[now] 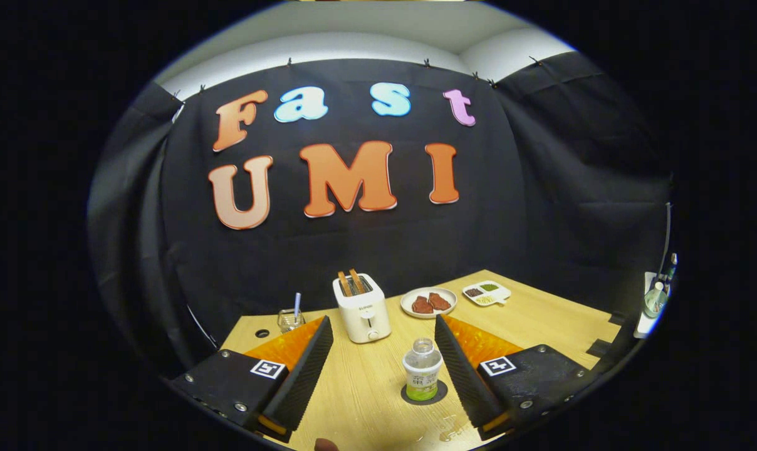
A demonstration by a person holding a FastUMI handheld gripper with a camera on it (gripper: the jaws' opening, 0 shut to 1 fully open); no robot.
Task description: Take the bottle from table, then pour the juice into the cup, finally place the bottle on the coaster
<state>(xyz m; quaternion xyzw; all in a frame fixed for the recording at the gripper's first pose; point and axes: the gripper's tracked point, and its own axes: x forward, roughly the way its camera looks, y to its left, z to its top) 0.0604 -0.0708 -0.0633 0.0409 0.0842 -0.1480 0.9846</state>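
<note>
The gripper (383, 332) has its two fingers spread wide, holding nothing and touching nothing. Between them, closer to the right finger and clear of it, the small juice bottle (422, 369) stands upright on the dark round coaster (423, 394), low in the frame just right of centre. The bottle is clear plastic with its cap off and only a little green liquid showing near the base, so it is probably light and easy to tip, and the thin wall would likely give under a hard squeeze. The labelled middle of the body looks the best place to grip, below the open neck. By how things lie, the bottle already sits where the task ends.

Farther back, on the wooden table (541, 313), a glass cup (290, 321) with a straw stands beyond the left finger, left of centre. A white toaster (362, 308) with two slices sits mid-frame, then a plate of meat (428, 302) and a sectioned dish (486, 292) toward the right
</note>
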